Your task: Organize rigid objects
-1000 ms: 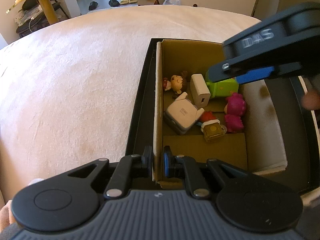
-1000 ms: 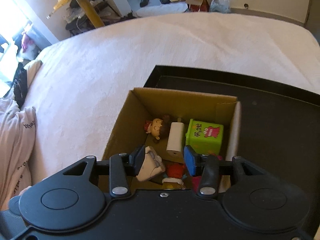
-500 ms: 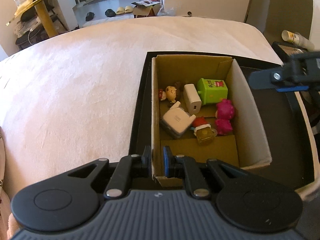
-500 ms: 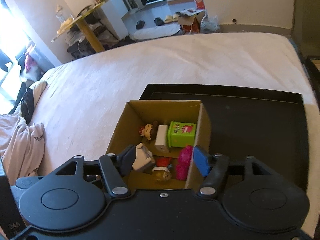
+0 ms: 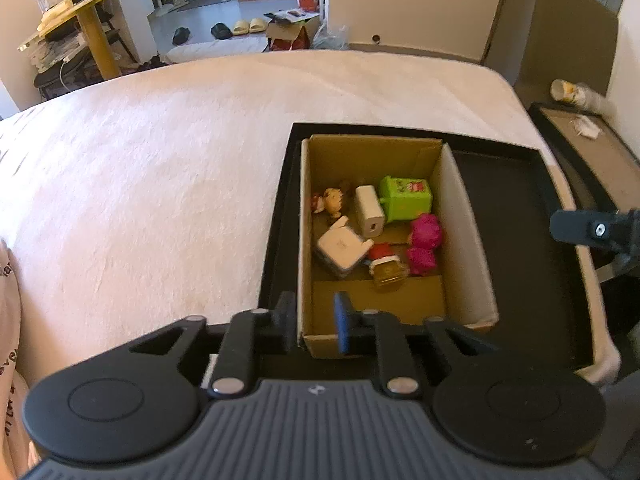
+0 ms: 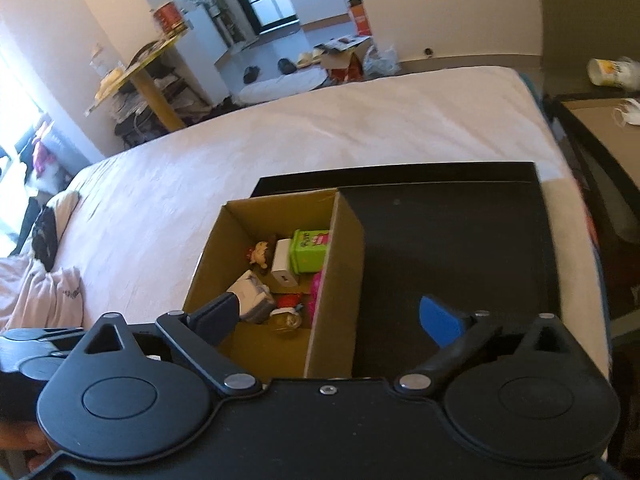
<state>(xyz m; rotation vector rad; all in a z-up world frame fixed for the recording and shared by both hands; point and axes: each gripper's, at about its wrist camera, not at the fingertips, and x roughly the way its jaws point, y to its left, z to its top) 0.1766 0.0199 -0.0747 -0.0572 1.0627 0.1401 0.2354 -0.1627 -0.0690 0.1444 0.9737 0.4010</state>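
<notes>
An open cardboard box (image 5: 468,240) stands on a black tray (image 5: 528,248) on the bed. Inside lie a green cube toy (image 5: 406,198), a white charger (image 5: 370,212), a square white adapter (image 5: 342,246), a small doll (image 5: 330,200), a pink toy (image 5: 424,244) and a red-capped bottle (image 5: 386,266). My left gripper (image 5: 316,320) straddles the box's near left corner. Its jaws are opening and the pads stand off the wall. My right gripper (image 6: 326,320) is opening wide over the box's right wall (image 6: 336,280), touching nothing. One of its fingers (image 5: 576,226) shows at the right.
The pale blanket (image 5: 160,180) covers the bed to the left and behind. A side table (image 5: 600,152) with a paper cup (image 5: 566,90) stands at the right. A yellow table (image 5: 92,20), shoes and a carton lie beyond the bed. Bunched clothes (image 6: 44,292) lie far left.
My left gripper has let go of the box's left wall and risen. The right gripper opened from nearly shut to wide and drew back to the right, out of the box.
</notes>
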